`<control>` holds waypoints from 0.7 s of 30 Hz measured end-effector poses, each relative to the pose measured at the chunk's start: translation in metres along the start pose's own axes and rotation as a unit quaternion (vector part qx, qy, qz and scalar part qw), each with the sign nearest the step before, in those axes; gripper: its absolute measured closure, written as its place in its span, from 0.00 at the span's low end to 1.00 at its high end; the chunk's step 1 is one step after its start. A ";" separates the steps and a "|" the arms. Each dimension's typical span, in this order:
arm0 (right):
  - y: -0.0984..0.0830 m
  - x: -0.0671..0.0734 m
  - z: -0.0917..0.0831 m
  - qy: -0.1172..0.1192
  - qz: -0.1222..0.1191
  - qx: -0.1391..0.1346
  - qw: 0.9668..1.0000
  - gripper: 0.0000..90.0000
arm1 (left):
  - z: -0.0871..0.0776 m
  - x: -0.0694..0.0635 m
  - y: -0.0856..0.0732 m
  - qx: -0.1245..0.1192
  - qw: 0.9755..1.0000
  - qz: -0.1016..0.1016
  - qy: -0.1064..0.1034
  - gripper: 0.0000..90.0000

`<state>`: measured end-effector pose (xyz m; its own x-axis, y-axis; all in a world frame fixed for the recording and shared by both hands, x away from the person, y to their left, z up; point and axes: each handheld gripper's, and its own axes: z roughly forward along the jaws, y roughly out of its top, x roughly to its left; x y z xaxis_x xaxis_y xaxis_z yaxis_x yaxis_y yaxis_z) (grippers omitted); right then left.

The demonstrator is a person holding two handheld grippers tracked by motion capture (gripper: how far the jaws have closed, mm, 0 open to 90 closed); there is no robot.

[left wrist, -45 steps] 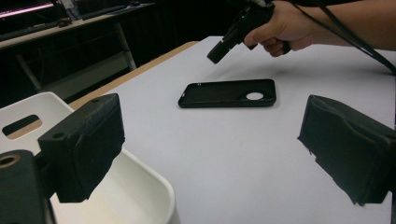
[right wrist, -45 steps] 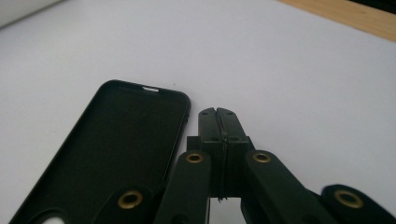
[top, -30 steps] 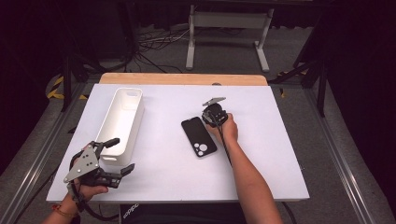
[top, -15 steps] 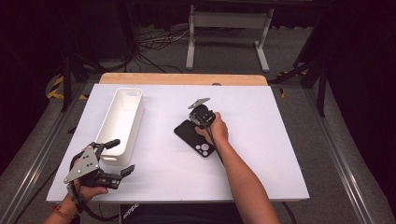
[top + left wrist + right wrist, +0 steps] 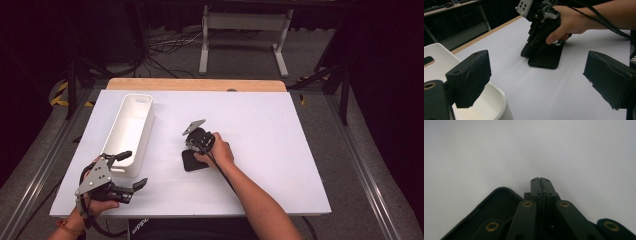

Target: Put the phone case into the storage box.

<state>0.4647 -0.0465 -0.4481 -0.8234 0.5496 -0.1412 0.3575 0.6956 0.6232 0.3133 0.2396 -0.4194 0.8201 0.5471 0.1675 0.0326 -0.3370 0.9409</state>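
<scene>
A black phone [image 5: 193,161] lies flat on the white table [image 5: 280,150], near its middle. My right gripper [image 5: 192,149] points down at the phone's far end, jaws shut together with nothing between them. In the right gripper view the shut tips [image 5: 540,180] sit just past a corner of the phone [image 5: 496,215], on or close to the tabletop. The left gripper view shows the right gripper [image 5: 527,51] leaning on the phone [image 5: 546,57]. My left gripper [image 5: 133,169] stands open at the front left, beside the white tray [image 5: 131,107], holding nothing.
The long white tray is empty; its near end lies just under my left gripper [image 5: 541,82], with the rim [image 5: 499,96] by the left jaw. A wooden strip [image 5: 195,84] runs along the table's far edge. Cables trail from both grippers.
My right hand has moved left and toward the near edge, and the phone has slid and turned with it. The left gripper has stayed where it was.
</scene>
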 end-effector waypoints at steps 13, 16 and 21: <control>-0.027 0.036 -0.030 0.047 -0.046 0.001 0.998 0.98 | 0.001 0.001 -0.001 0.007 1.000 -0.009 0.005 0.09; -0.037 0.042 -0.038 0.061 -0.045 -0.003 0.997 0.98 | -0.001 0.002 0.000 0.007 1.000 -0.006 0.007 0.09; -0.054 0.049 -0.052 0.065 -0.046 -0.007 0.997 0.96 | -0.001 0.001 0.000 0.004 1.000 -0.008 0.008 0.09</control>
<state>0.3824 -0.0808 -0.4485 -0.9034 0.4175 -0.0979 0.2714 0.7335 0.6231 0.3139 0.2407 -0.4193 0.8103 0.5643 0.1577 0.0501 -0.3350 0.9409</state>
